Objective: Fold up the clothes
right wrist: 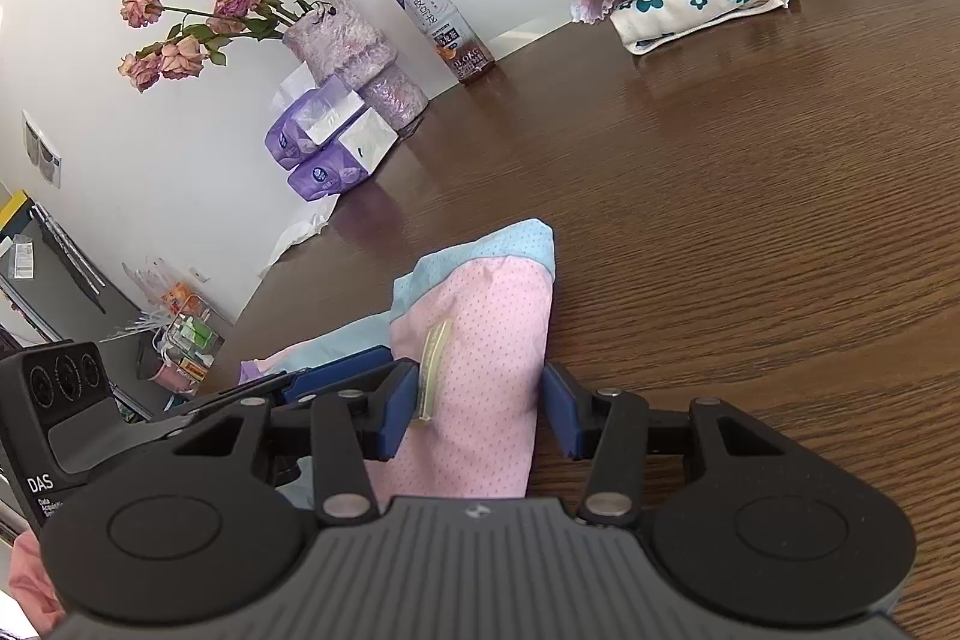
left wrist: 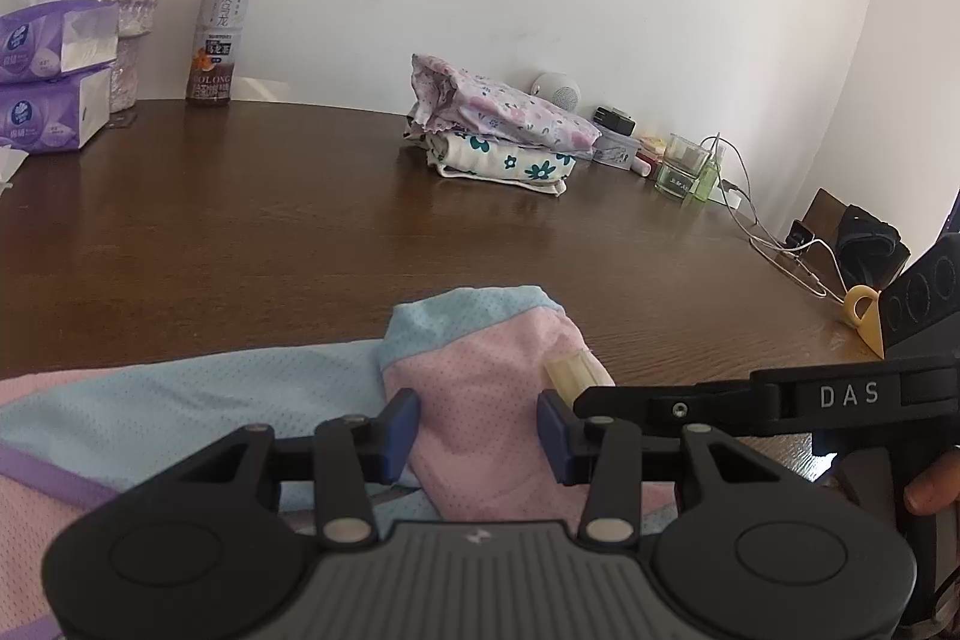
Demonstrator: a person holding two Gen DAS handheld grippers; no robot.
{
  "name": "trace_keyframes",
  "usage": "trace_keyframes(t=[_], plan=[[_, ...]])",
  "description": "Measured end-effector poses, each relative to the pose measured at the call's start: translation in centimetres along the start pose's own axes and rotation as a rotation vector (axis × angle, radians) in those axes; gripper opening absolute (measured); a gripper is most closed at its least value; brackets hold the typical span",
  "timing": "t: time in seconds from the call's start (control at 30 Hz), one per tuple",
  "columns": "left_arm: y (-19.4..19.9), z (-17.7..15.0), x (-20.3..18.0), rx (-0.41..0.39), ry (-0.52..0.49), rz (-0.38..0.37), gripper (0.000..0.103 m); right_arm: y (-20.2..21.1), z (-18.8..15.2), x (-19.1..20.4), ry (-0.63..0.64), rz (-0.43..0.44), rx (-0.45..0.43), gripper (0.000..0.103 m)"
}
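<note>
On the near edge of the brown table lies the pink-and-blue garment. Left gripper and right gripper both straddle its folded pink sleeve, jaws apart, released. Folded clothes sit far right.

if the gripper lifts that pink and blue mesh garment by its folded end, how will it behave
The pink and blue garment would probably go floppy: it is thin mesh fabric, already creased and draped on the table. It looks light, so lifting should take little effort. The fold will likely fall open, since nothing visible pins the layers together, and loose cloth may drag behind.
</note>
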State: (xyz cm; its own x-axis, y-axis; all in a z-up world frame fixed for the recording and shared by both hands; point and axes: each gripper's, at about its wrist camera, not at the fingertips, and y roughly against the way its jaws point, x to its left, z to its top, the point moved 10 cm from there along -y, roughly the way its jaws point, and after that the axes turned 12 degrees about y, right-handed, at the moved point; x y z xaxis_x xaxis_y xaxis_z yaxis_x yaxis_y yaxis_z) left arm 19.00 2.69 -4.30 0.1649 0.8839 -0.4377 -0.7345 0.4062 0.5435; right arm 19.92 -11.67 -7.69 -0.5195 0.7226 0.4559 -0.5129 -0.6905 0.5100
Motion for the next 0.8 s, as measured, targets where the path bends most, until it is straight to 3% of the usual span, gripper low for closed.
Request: trace_keyframes(t=[0.4,0.53,0.63,0.8], plan=[[0.8,0.4,-0.1,-0.030,0.035,-0.059,0.044,0.4,0.1,0.0,-0.007,-0.004,-0.025,0.016],[1.3,0.6,-0.1,-0.043,0.040,-0.074,0.045,1.0,0.5,-0.6,0.017,-0.022,-0.012,0.014],[1.4,0.6,-0.2,-0.046,0.036,-0.079,0.048,2.2,1.2,-2.0,0.079,-0.087,0.012,0.014],[1.3,0.3,-0.9,-0.036,0.010,-0.088,0.048,5.4,2.8,-5.0,0.255,-0.279,0.077,0.014]])
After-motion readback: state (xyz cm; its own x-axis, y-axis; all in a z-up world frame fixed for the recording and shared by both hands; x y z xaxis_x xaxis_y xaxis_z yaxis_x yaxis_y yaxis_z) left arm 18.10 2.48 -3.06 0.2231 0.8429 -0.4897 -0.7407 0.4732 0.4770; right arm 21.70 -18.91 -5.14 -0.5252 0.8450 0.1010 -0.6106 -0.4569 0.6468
